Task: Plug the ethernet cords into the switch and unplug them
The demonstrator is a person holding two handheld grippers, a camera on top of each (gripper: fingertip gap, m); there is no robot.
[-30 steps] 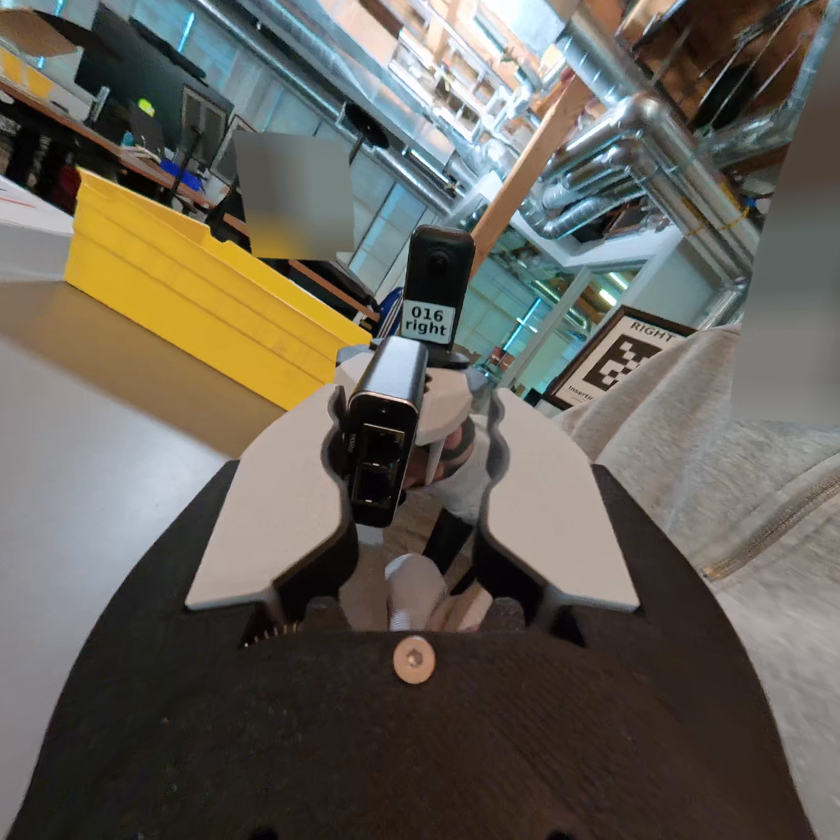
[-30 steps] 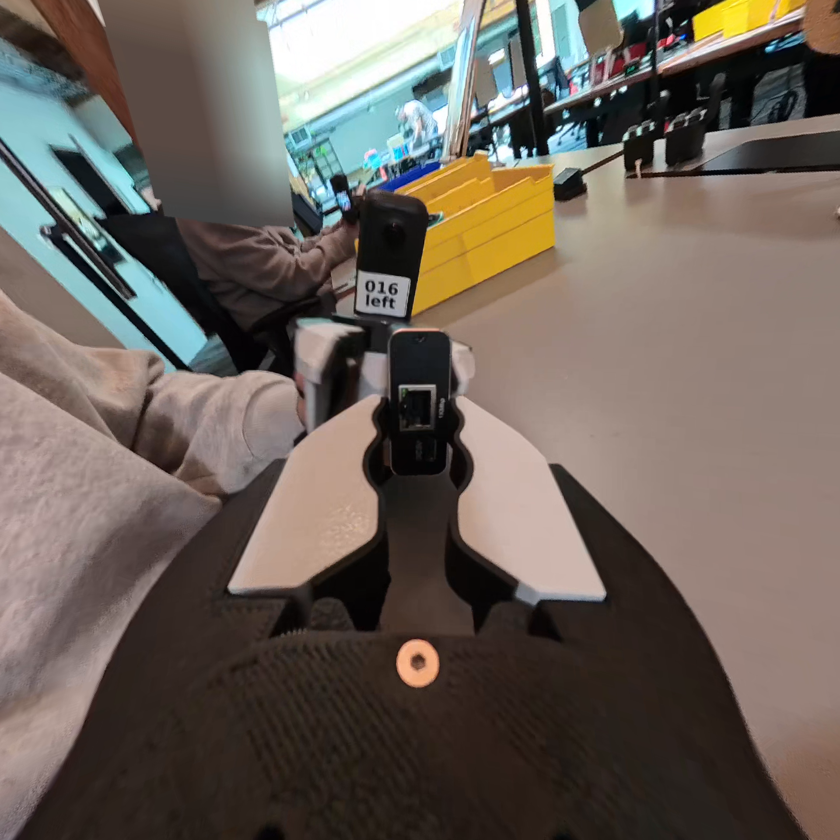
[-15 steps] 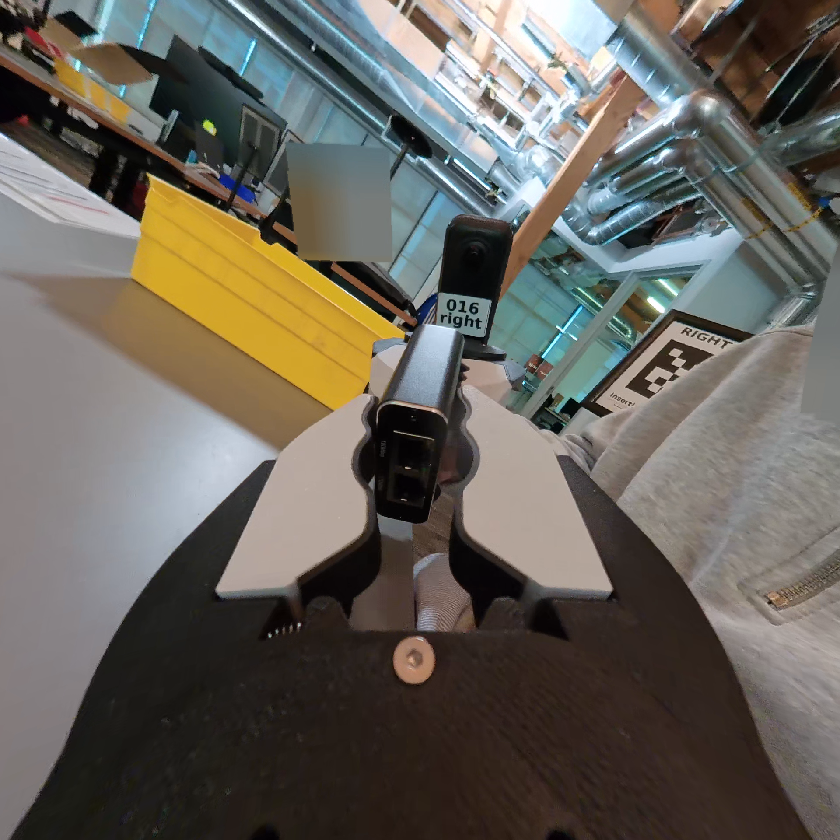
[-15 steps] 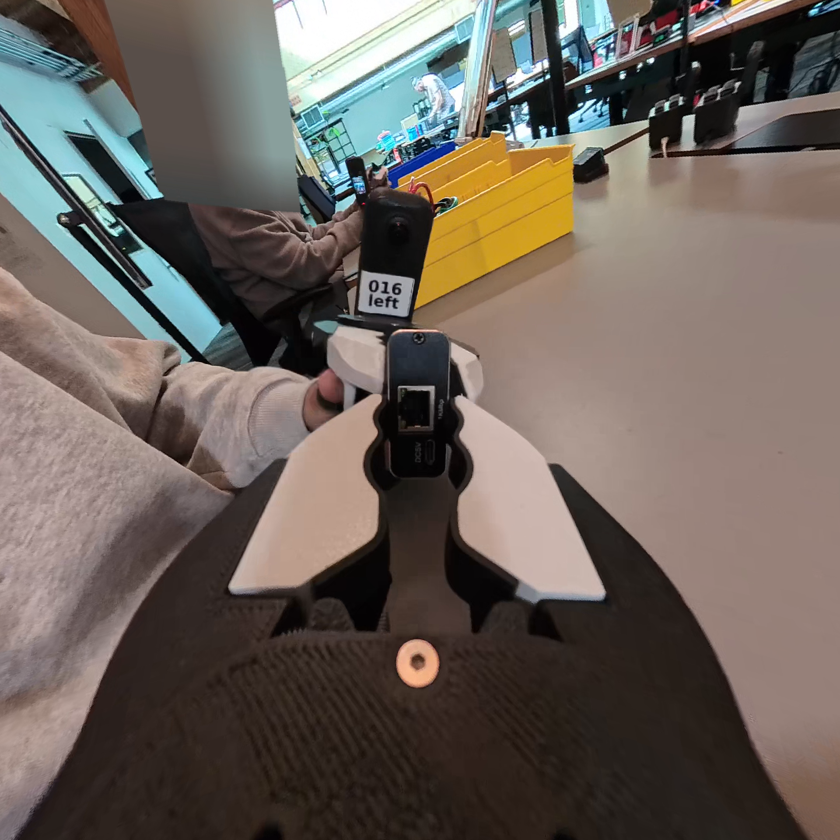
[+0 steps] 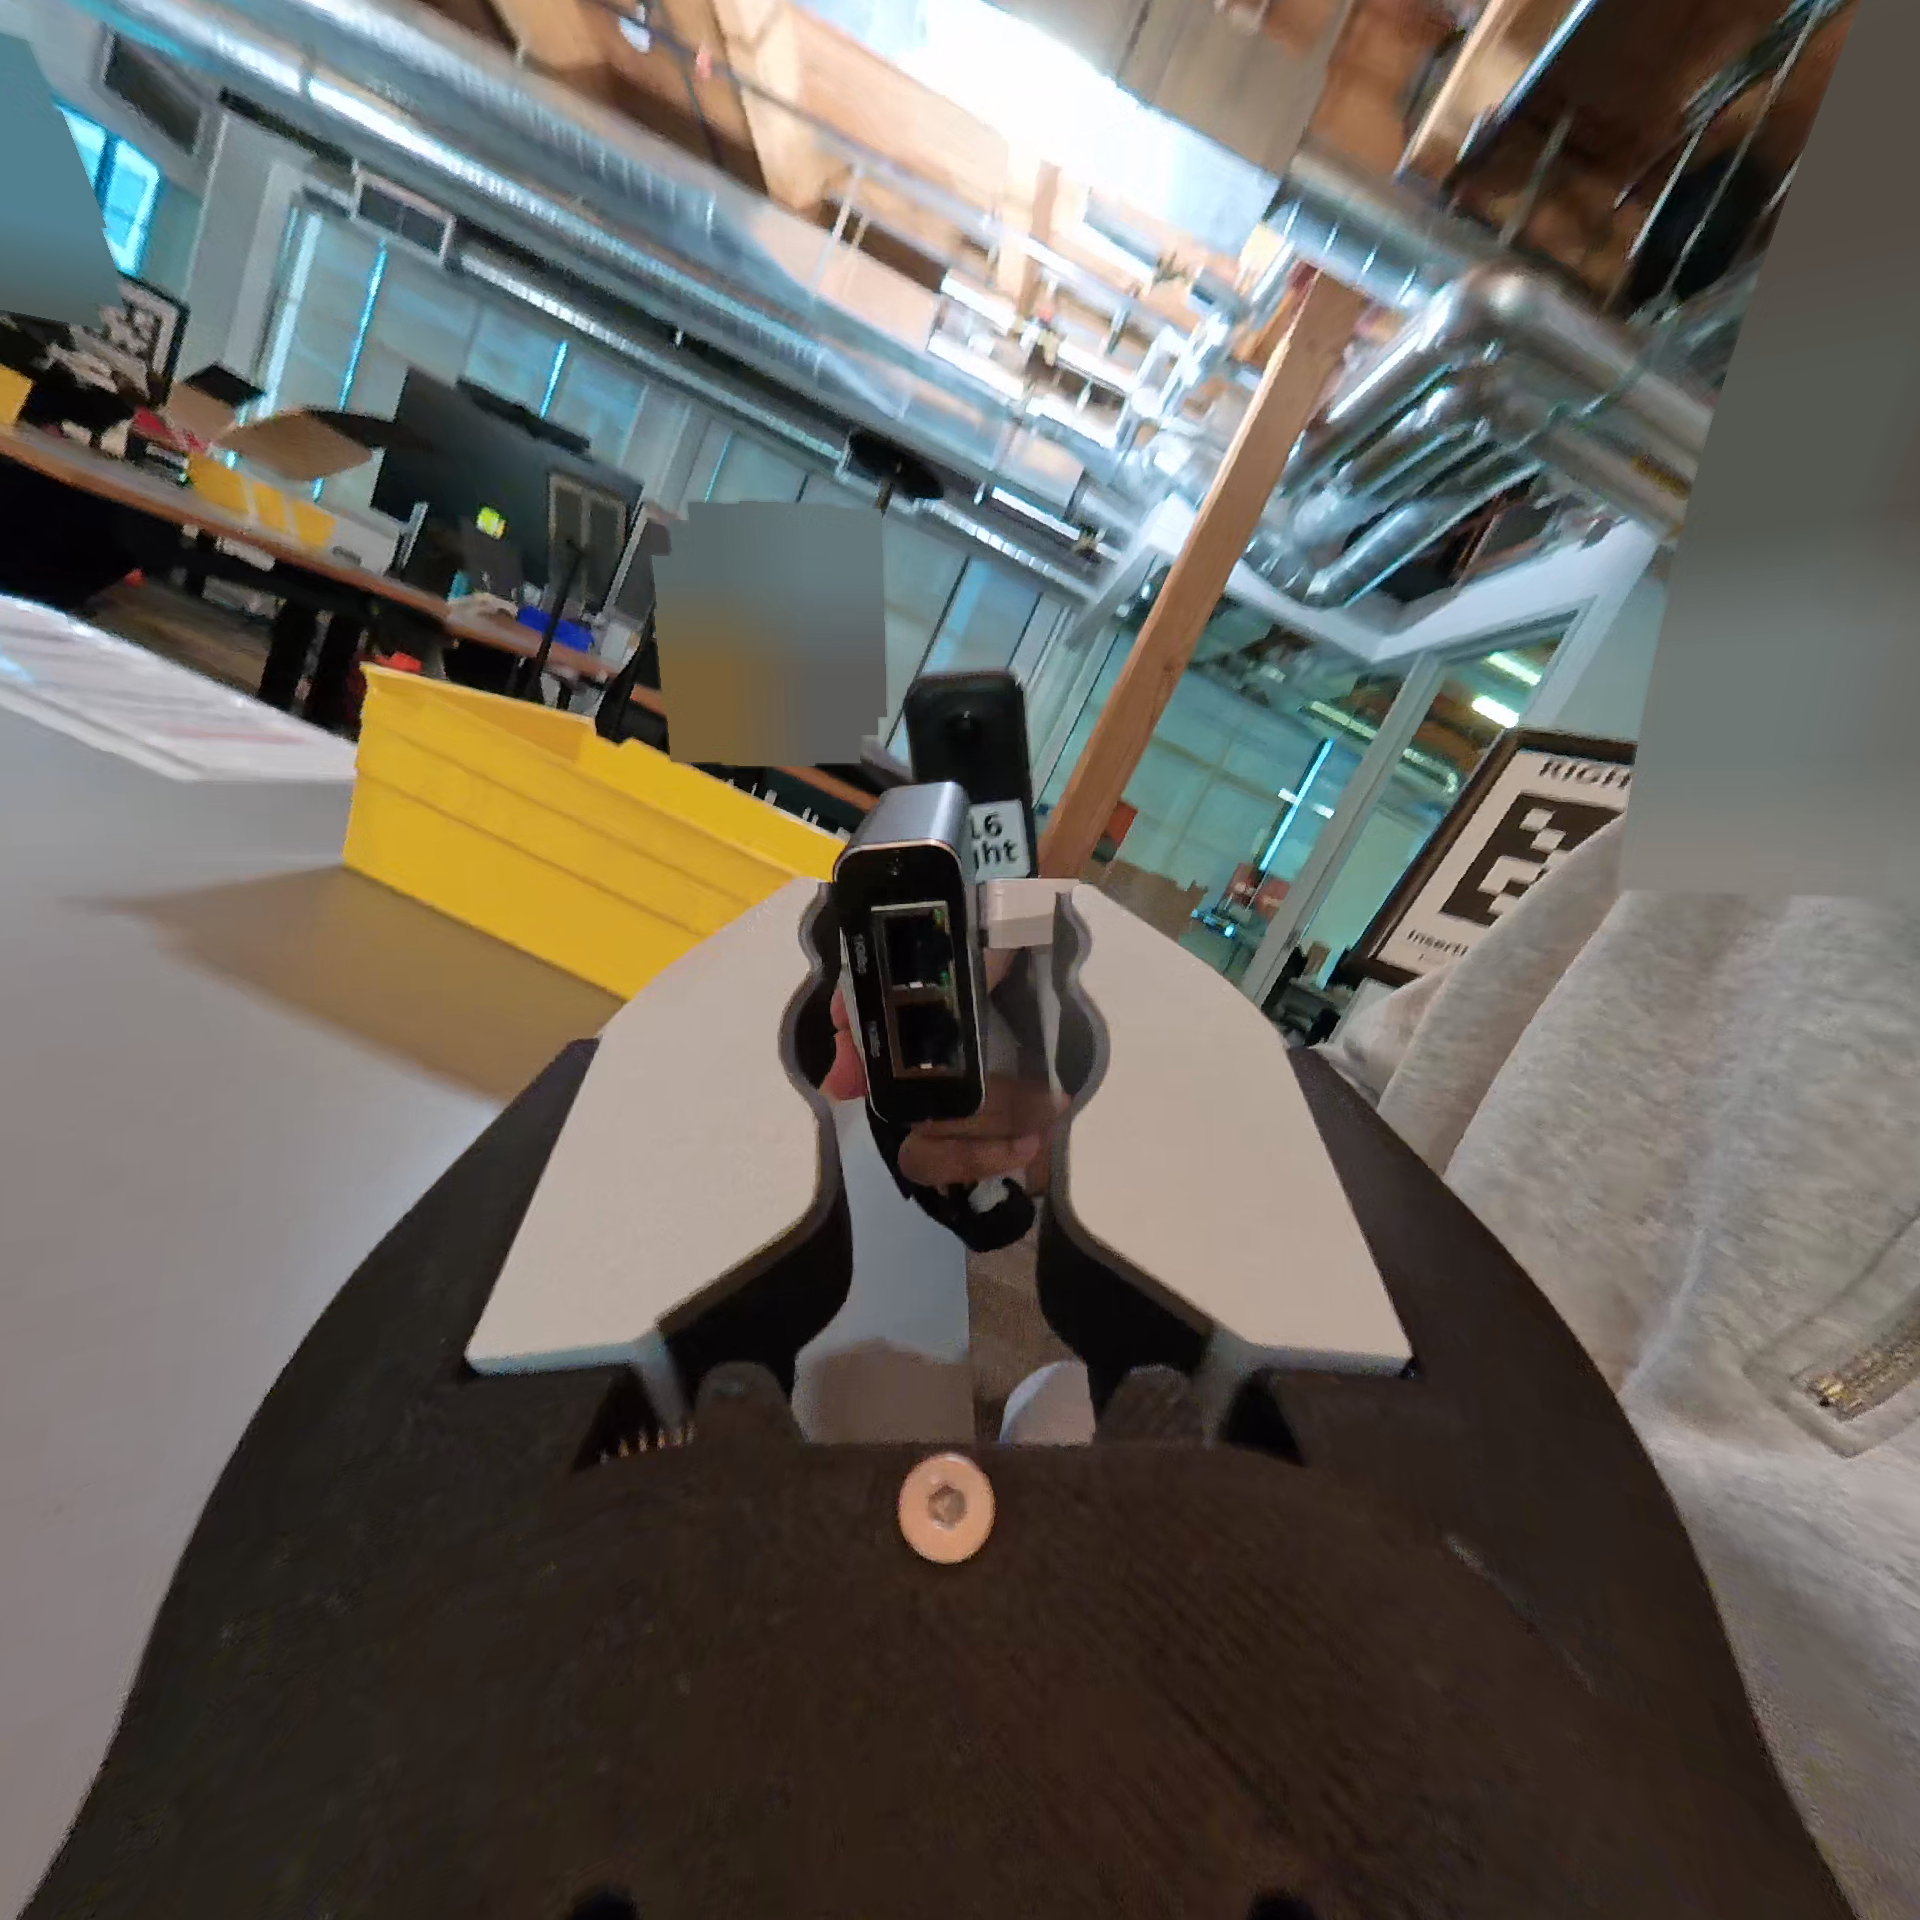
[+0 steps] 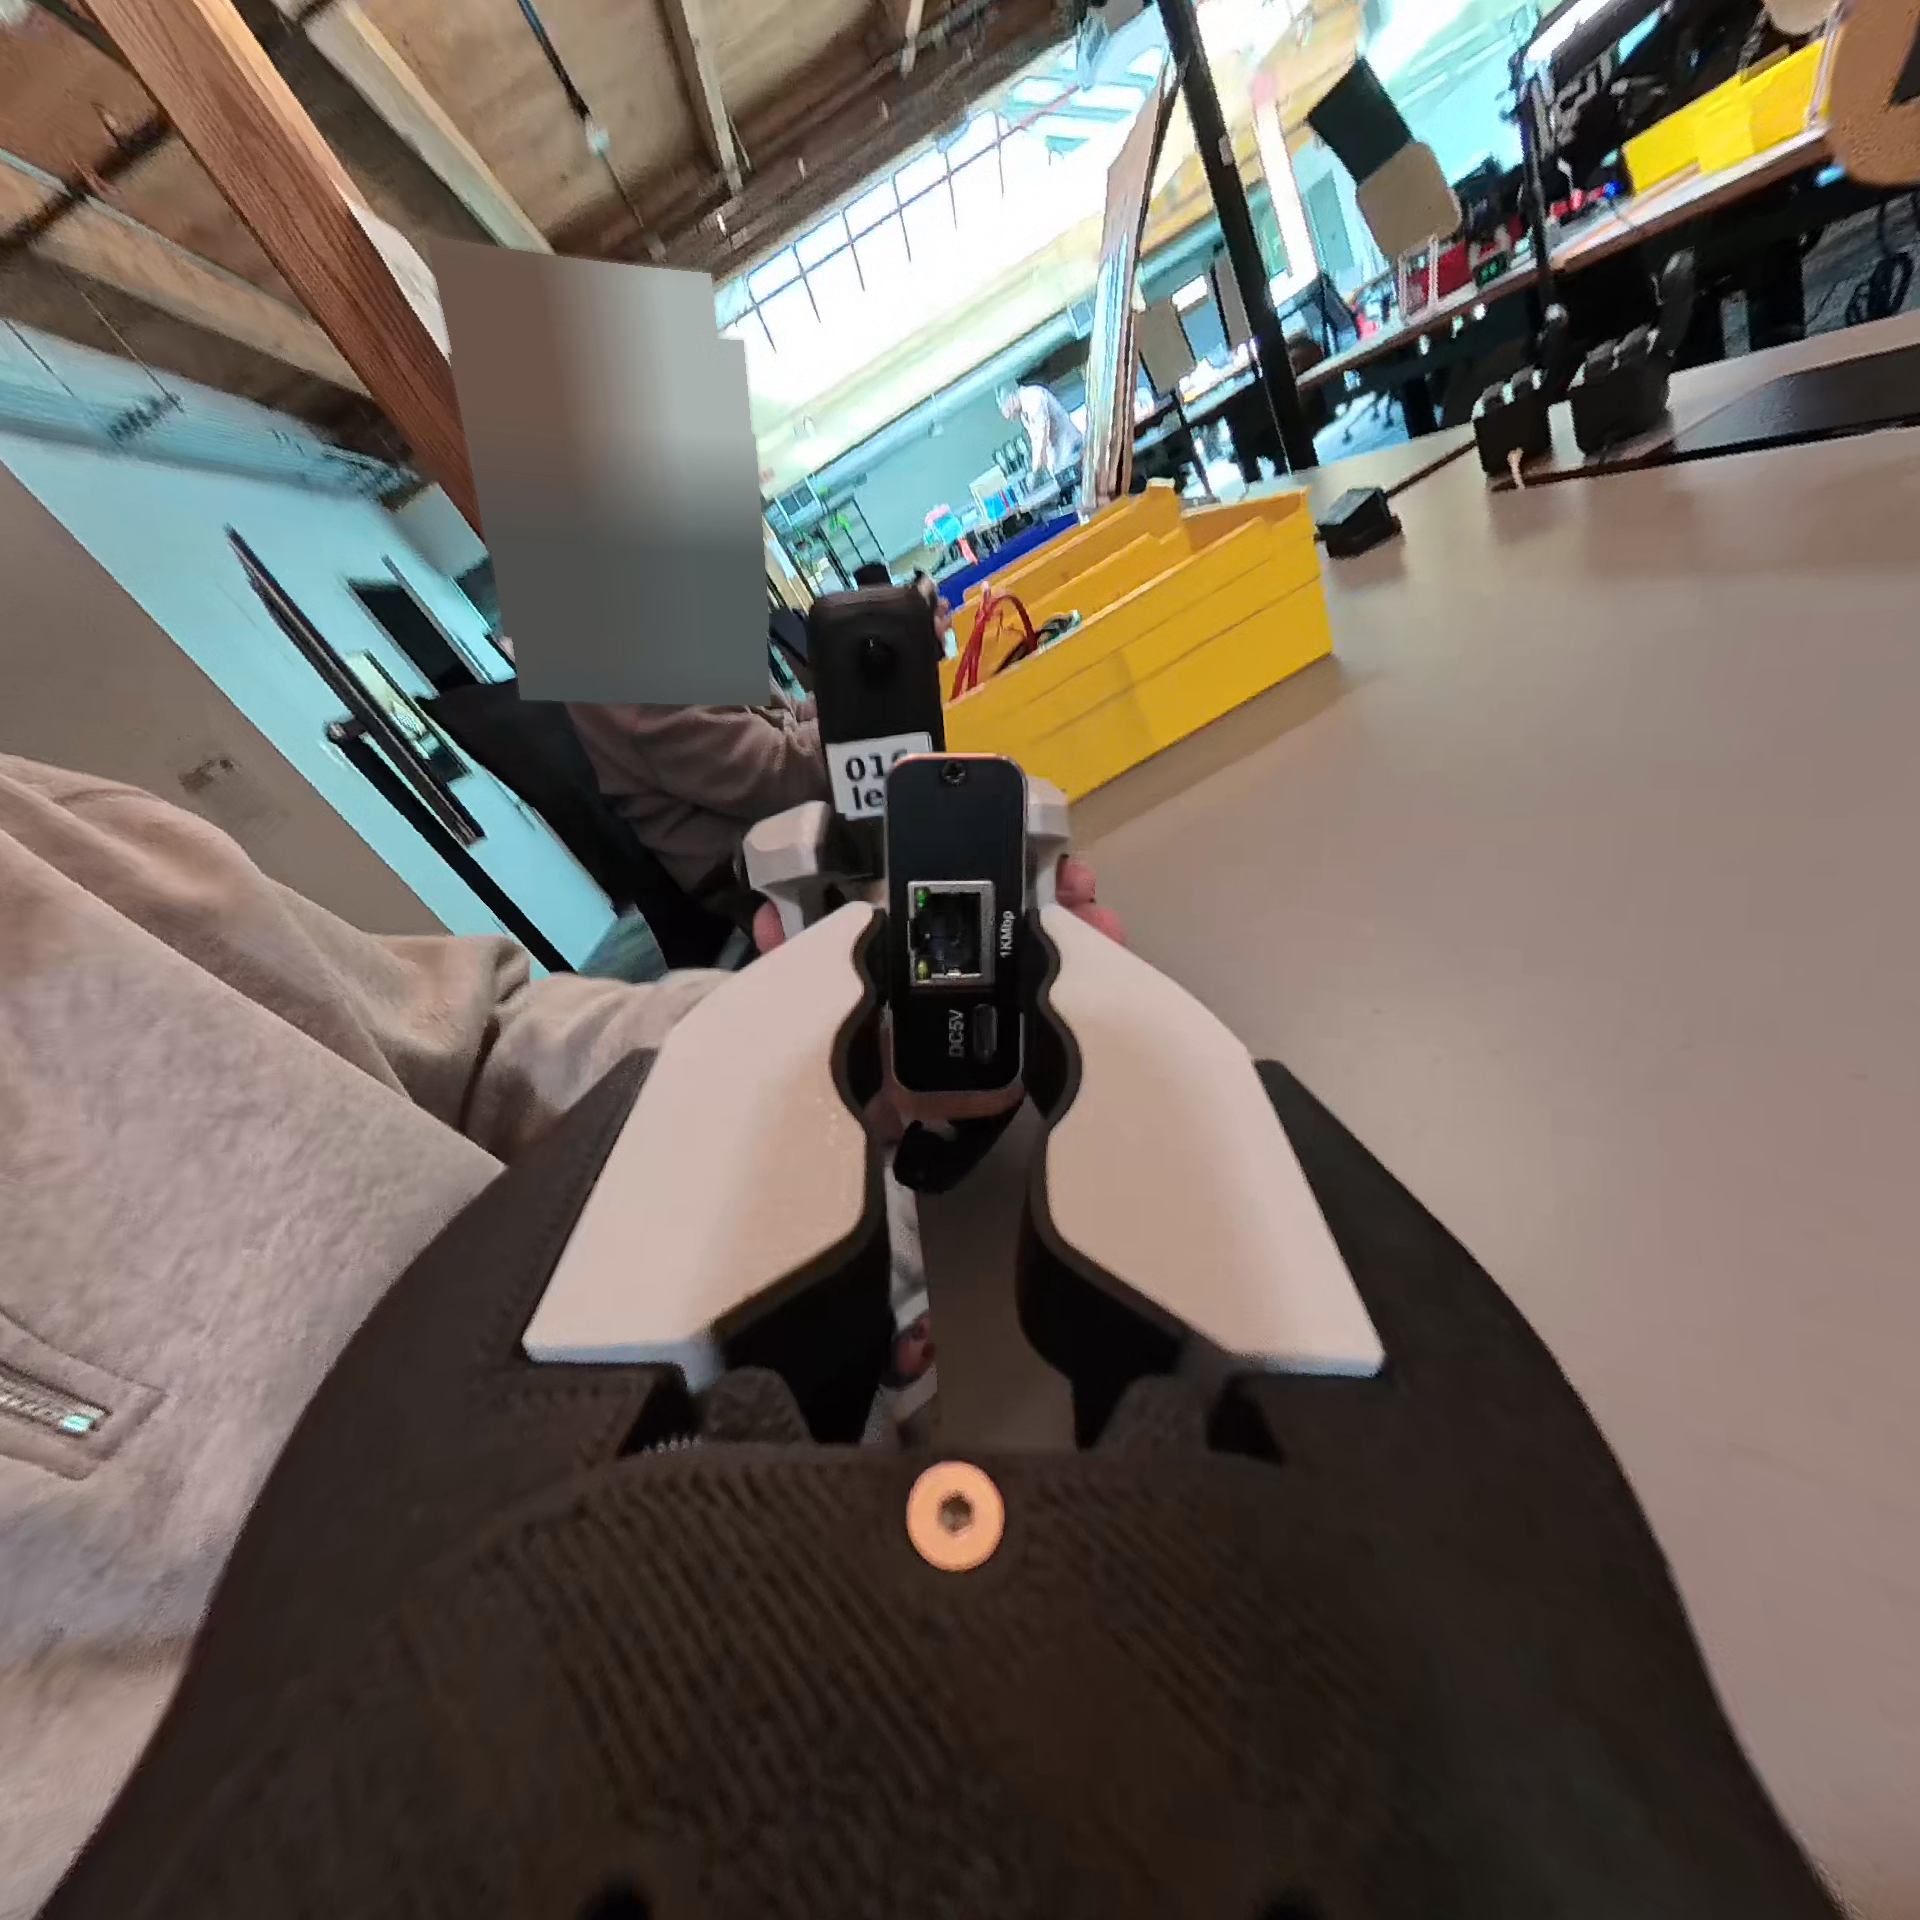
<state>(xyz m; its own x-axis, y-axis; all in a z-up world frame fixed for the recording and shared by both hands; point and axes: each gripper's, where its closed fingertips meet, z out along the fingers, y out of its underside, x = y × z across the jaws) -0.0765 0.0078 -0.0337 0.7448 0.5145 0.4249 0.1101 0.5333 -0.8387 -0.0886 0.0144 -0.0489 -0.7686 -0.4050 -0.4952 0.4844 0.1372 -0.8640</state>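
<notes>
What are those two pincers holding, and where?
The right tool clamps the small dark switch by its sides at the one-socket end; the left tool stands open around the other end.

The smooth grey worktop (image 6: 1558,935) carries stacked yellow plastic bins (image 6: 1174,644), a small black box (image 6: 1353,516) and printed paper sheets (image 5: 135,696).

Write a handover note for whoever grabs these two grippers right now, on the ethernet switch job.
Right gripper: shut on the switch, holding it up off the table.
Left gripper: open, fingers either side of the switch's two-port end, not clamping it.
Cords: none in view. All three visible ports are empty. Red wires lie in the yellow bin; their type is unclear.
Done: nothing plugged in.
Left: find cords, plug them in, unplug them.
</notes>
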